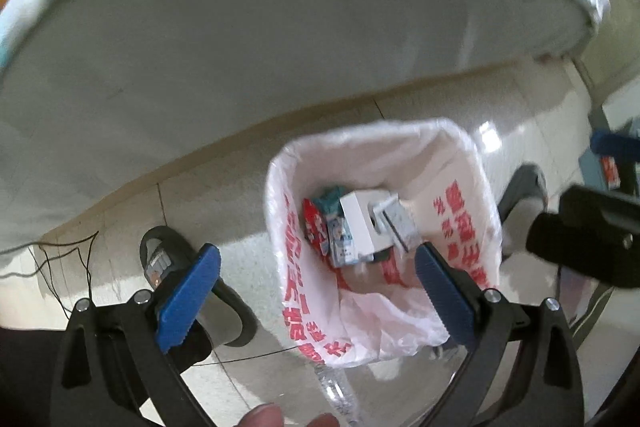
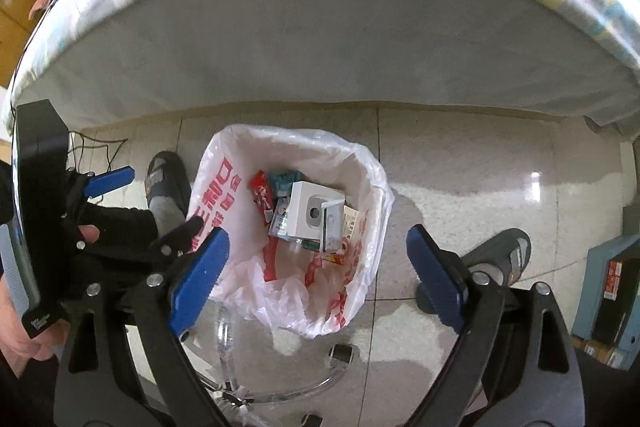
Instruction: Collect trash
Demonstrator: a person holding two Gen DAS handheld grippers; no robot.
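A bin lined with a white plastic bag with red print [image 1: 460, 163] stands on the tiled floor, seen from above; it also shows in the right wrist view [image 2: 372, 179]. Inside lie a white box [image 1: 362, 223] [image 2: 310, 211], a red wrapper [image 1: 314, 223] [image 2: 262, 193] and other small packages. My left gripper [image 1: 316, 291] is open and empty, hovering above the bin's near rim. My right gripper [image 2: 316, 279] is open and empty above the bin. The left gripper also appears at the left of the right wrist view [image 2: 120, 203].
A bed with a grey sheet [image 1: 280, 27] [image 2: 320, 47] rises behind the bin. Slippered feet stand on both sides [image 1: 188, 279] [image 2: 166, 183] [image 2: 496, 259]. Thin black cables [image 1: 68, 267] lie on the floor. A clear chair base [image 2: 256, 379] sits below. A teal box [image 2: 608, 303] is at the right.
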